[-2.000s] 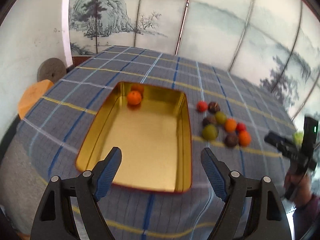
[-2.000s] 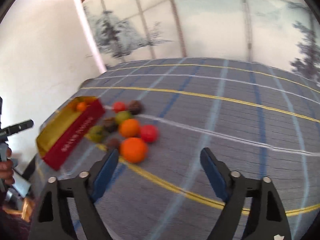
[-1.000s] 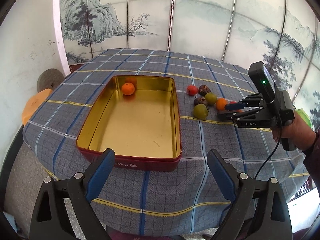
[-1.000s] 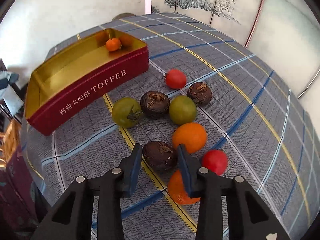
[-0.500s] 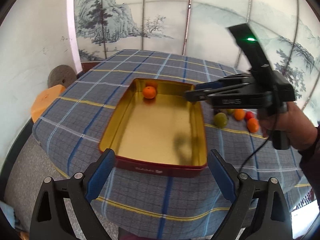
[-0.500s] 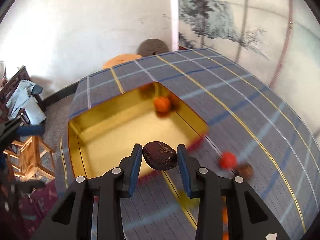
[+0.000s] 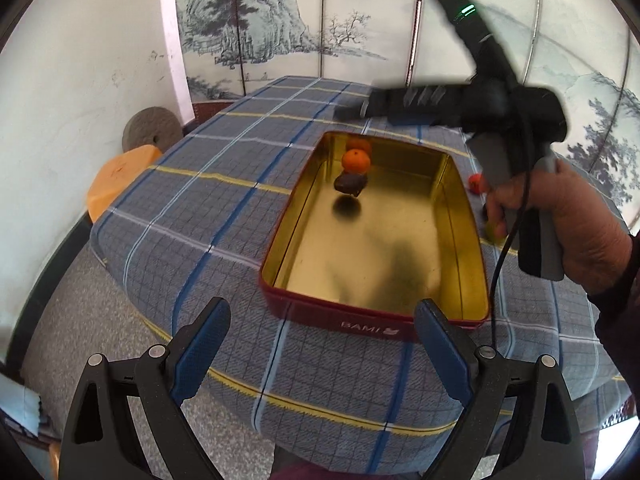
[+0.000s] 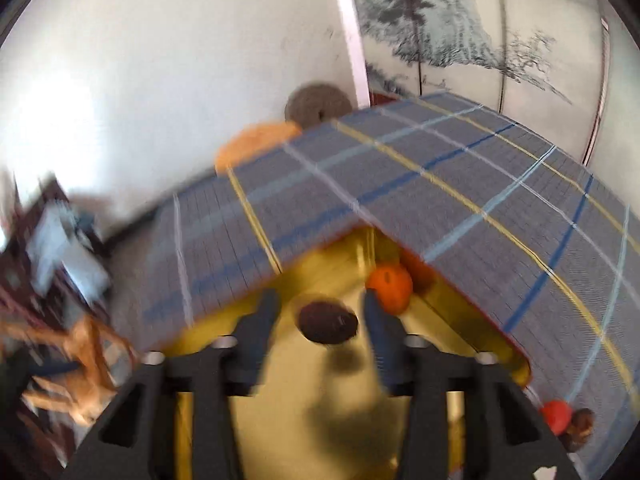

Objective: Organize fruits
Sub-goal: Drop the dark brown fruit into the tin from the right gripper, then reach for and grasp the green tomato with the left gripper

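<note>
A red tin (image 7: 360,322) with a gold inside lies on the checked tablecloth. One orange fruit (image 7: 356,160) rests in its far corner. My right gripper (image 7: 360,114), held by a hand (image 7: 580,232), hovers over the tin's far end. In the right wrist view its jaws (image 8: 320,304) are opening, and a dark brown fruit (image 8: 328,322) hangs loose between them with a gap on each side. From the left wrist view that dark fruit (image 7: 351,185) is in the air above its shadow, beside the orange (image 8: 390,288). My left gripper (image 7: 322,312) stands open and empty before the tin's near wall.
A red fruit (image 7: 474,183) and a green fruit (image 7: 492,232) lie right of the tin, partly behind the hand. A red fruit (image 8: 556,416) and another dark fruit (image 8: 580,428) show too. An orange stool (image 7: 120,180) and a grey stone disc (image 7: 152,130) stand left of the table.
The right gripper carried the dark fruit to the tin's far end and its jaws have spread, letting the fruit go. The left gripper has shifted sideways; the tin now sits further right.
</note>
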A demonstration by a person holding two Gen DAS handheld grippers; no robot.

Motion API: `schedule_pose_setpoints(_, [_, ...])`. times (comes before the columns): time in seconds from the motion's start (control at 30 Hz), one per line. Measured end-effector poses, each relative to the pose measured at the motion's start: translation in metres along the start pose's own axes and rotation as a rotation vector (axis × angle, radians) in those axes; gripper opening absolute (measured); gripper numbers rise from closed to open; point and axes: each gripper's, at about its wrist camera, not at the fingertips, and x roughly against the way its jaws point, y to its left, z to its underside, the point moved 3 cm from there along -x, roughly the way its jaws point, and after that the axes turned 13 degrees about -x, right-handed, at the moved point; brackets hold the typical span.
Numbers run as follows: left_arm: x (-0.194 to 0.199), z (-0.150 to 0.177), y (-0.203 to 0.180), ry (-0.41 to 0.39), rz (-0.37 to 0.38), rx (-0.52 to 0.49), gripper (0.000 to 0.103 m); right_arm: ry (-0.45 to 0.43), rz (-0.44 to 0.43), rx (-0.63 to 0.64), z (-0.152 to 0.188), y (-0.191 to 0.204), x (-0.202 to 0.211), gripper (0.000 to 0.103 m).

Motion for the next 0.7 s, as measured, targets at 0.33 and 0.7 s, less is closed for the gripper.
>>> schedule_pose_setpoints(0.33, [0.001, -0.002, -0.013, -0.005, -0.009, -0.046, 0.093, -0.191, -0.03, -0.025, 0.027, -0.015, 0.089, 0.078])
schedule_pose_setpoints(0.7, [0.002, -0.012, -0.061, -0.008, -0.001, -0.173, 0.093, -0.251, 0.366, -0.132, 0.15, -0.139, 0.217, 0.087])
